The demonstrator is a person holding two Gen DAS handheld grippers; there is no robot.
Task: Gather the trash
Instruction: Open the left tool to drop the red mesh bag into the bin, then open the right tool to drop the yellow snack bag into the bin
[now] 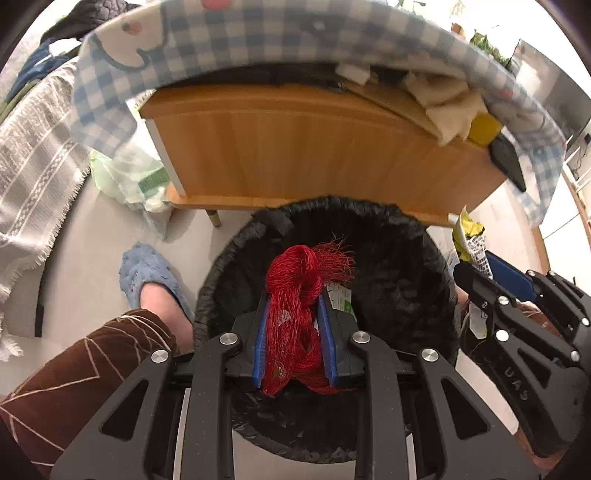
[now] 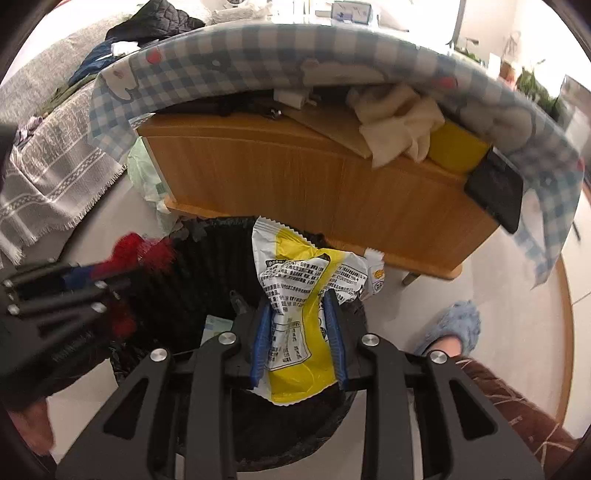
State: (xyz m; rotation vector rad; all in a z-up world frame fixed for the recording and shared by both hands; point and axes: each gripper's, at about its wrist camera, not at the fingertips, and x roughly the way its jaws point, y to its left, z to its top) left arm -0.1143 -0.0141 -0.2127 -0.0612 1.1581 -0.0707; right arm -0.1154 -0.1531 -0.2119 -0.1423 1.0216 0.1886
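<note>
My left gripper (image 1: pixel 293 295) is shut on a bunched red mesh net bag (image 1: pixel 295 295) and holds it over the open mouth of a round bin lined with a black bag (image 1: pixel 399 266). My right gripper (image 2: pixel 297 299) is shut on a crumpled yellow and white snack wrapper (image 2: pixel 295 295) and holds it over the same bin (image 2: pixel 207 273). The right gripper (image 1: pixel 476 273) shows at the right edge of the left wrist view with the wrapper (image 1: pixel 467 236). The left gripper (image 2: pixel 88 273) with the red net (image 2: pixel 144 251) shows blurred at the left of the right wrist view.
A wooden table (image 1: pixel 314 147) with a blue checked cloth (image 1: pixel 258 33) stands just behind the bin, with rags, a yellow object (image 2: pixel 458 147) and a dark device (image 2: pixel 498 192) on its shelf. A pale green plastic bag (image 1: pixel 129 177) lies at its left. The person's blue slippers (image 1: pixel 147 273) (image 2: pixel 454 325) flank the bin.
</note>
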